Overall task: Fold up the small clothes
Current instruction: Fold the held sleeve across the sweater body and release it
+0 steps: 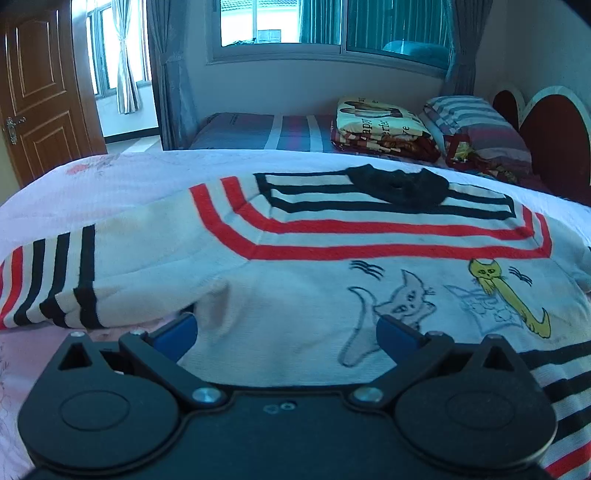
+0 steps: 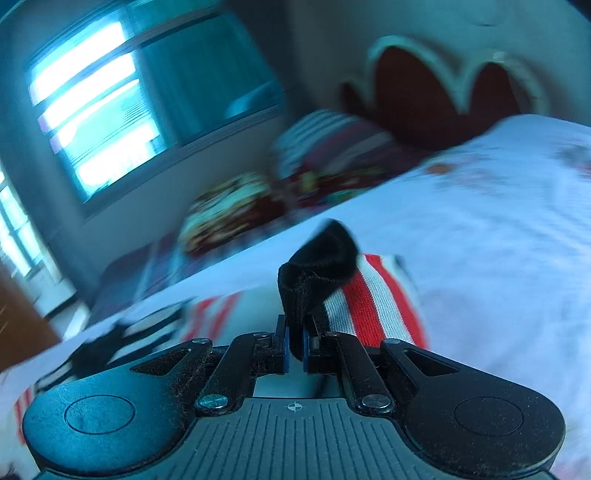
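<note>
- A small white sweater (image 1: 295,258) lies spread on a bed (image 1: 110,177) covered with a pale pink sheet.
- The sweater has red and black stripes round the yoke, a black collar (image 1: 399,186) at the far edge, and cat drawings on the chest: a yellow cat (image 1: 506,291) and a grey outlined cat (image 1: 402,299).
- One sleeve (image 1: 51,284), with red and black stripes at the cuff, lies folded out to the left in the left wrist view.
- The left gripper (image 1: 286,332) has its jaws wide open, low over the sweater's body; the cloth fills the space between the blue pads (image 1: 177,334), which do not press on it.
- The right gripper (image 2: 294,345) has its jaws closed on a black cuff (image 2: 314,280) of the other striped sleeve (image 2: 369,299), which is lifted off the sheet.
- The right wrist view is tilted and blurred, so little else there is sharp.
- Beyond the bed stand a second bed with a folded blanket (image 1: 380,125) and a striped pillow (image 1: 476,125), a heart-shaped headboard (image 1: 554,140), a window (image 1: 332,26) and a brown door (image 1: 40,85).
</note>
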Demonstrator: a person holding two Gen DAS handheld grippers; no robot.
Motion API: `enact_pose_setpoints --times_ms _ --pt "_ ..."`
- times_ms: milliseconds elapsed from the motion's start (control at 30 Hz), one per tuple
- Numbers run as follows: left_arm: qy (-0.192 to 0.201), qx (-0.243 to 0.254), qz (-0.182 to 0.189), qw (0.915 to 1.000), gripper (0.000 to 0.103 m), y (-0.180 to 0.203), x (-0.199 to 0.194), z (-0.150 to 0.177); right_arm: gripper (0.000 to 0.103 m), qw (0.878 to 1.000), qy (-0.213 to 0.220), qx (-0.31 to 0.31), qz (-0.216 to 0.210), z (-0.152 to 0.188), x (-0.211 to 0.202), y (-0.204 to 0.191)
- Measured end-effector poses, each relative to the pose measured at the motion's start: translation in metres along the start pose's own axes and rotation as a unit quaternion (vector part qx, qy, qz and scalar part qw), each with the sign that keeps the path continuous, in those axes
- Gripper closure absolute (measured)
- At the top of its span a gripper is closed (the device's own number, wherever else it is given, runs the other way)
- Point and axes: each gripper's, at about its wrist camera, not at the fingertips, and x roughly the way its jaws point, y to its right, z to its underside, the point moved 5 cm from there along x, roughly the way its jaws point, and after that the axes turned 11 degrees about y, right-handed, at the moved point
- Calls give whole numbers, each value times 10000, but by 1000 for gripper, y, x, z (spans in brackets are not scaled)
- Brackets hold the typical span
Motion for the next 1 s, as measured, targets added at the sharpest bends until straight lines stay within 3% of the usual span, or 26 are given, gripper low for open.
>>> enact_pose_setpoints --times_ms 233,467,667,767,900,933,967,1000 --pt "-37 -41 52 10000 1 -47 -6 5 97 9936 -497 -543 -851 64 33 -130" --pt "-44 -348 -124 9993 2 -96 -15 14 97 9811 -959 -1029 -1332 128 50 -214" --pt "-34 -571 67 9983 2 -111 -19 11 96 9693 -1306 -1357 -1581 167 58 -249" --pt "-7 -650 337 9973 2 -104 -17 5 67 9694 -1052 -1429 -1696 163 47 -251" --pt "64 -908 909 9917 4 -73 -6 -10 66 9779 -640 -1171 -1612 148 24 -230" --pt "63 -987 1072 9893 12 -61 -1 -14 66 9801 -600 -1099 -1540 145 21 -225" --pt "57 -1083 1255 9862 28 -50 4 -18 66 9822 -581 -1062 -1439 142 18 -219" --pt "-19 -1138 1439 9830 73 -35 11 -21 66 9839 -559 -1033 -1346 140 12 -213"
